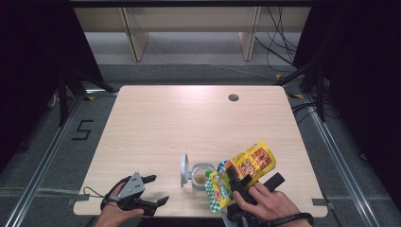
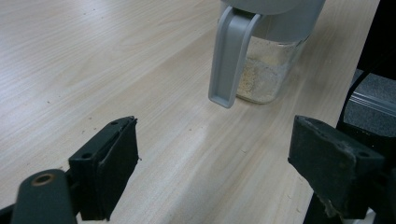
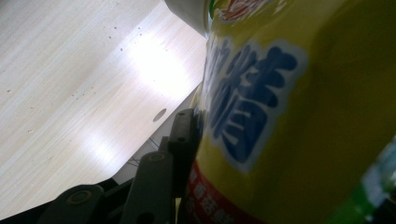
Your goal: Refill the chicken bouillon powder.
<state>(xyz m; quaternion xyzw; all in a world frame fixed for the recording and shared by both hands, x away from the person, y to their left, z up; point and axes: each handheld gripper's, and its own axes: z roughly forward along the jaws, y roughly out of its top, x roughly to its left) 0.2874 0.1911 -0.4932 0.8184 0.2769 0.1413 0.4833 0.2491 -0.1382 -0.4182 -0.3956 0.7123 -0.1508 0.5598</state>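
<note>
A yellow snack bag [image 1: 250, 161] with red and green print is tilted, its lower end over a clear jar [image 1: 202, 176]. My right gripper [image 1: 255, 178] is shut on the bag near the table's front edge. In the right gripper view the bag [image 3: 289, 116] hides one jaw, and the other finger [image 3: 183, 140] presses its side. The jar holds some beige crumbs, and its grey lid [image 1: 184, 169] stands flipped open to the left. My left gripper [image 1: 158, 189] rests open at the front left, nothing between its jaws. It [image 2: 215, 168] faces the jar [image 2: 268, 70] and its lid tab [image 2: 229, 56].
The light wooden table [image 1: 179, 118] has a round cable hole [image 1: 233, 98] at the back right. Wooden shelving [image 1: 137, 38] stands beyond the table, with cables [image 1: 279, 42] on the floor. Dark curtains flank both sides.
</note>
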